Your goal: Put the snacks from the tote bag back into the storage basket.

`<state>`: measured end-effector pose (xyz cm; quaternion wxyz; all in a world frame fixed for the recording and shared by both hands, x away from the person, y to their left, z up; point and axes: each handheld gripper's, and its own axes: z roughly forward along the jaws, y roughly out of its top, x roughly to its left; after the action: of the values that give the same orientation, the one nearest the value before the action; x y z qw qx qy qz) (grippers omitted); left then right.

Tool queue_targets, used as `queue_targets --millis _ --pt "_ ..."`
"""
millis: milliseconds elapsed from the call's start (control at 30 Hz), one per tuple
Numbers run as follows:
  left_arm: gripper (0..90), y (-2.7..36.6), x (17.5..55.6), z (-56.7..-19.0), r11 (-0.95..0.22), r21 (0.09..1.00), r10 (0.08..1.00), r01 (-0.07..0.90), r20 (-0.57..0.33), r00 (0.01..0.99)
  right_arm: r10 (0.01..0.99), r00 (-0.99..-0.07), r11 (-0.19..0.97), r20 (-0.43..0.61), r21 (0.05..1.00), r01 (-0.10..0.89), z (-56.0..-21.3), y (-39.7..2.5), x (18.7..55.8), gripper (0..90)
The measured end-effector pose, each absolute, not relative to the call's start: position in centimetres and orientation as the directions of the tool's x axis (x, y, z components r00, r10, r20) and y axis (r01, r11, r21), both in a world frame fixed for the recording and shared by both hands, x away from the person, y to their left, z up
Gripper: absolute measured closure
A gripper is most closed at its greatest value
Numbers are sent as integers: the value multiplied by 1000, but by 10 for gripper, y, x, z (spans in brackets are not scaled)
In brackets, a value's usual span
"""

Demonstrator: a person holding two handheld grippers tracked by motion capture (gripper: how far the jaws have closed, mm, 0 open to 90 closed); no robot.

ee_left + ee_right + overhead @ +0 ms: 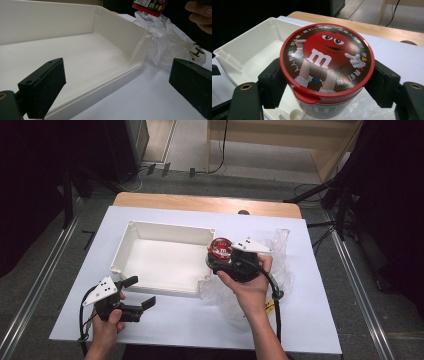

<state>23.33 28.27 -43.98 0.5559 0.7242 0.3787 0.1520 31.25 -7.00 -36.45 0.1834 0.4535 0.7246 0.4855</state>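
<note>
White sheeting covers the table (190,320) in the high view, with a strip of pale wood bare along its far edge and grey floor beyond. On it sits a shallow, rectangular white plastic tray (131,240) with smooth matt walls and small moulded lugs at the corners. At its right corner the right gripper (221,256), held in the person's right hand (250,282), clamps a round candy tub (220,248) with a red lid; crinkled clear plastic wrap (281,252) lies just beside it, partly hidden under the hand. Near the tray's front edge the left gripper (137,292) rests in the left hand (111,317), its black fingers spread apart and holding nothing. From the left gripper view, the two fingers (42,86), rough-textured black blocks, stand wide apart at the frame's sides, with the tray's (136,53) near corner between them, the wrap (166,41) behind it, and the tub's (150,5) bottom edge cut off at the top. From the right gripper view, the fingers (270,82) press against both sides of the tub (327,60), whose glossy lid bears a red cartoon candy figure ringed by small print too fine to read; the tub's body is mostly hidden below the lid, above the tray's (242,42) corner.
</note>
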Motion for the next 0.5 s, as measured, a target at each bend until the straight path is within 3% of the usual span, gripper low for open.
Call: queue_targets --millis 500 --pt "8 285 234 -439 -89 921 719 380 -205 664 825 -539 136 171 865 483 -368 -56 318 258"
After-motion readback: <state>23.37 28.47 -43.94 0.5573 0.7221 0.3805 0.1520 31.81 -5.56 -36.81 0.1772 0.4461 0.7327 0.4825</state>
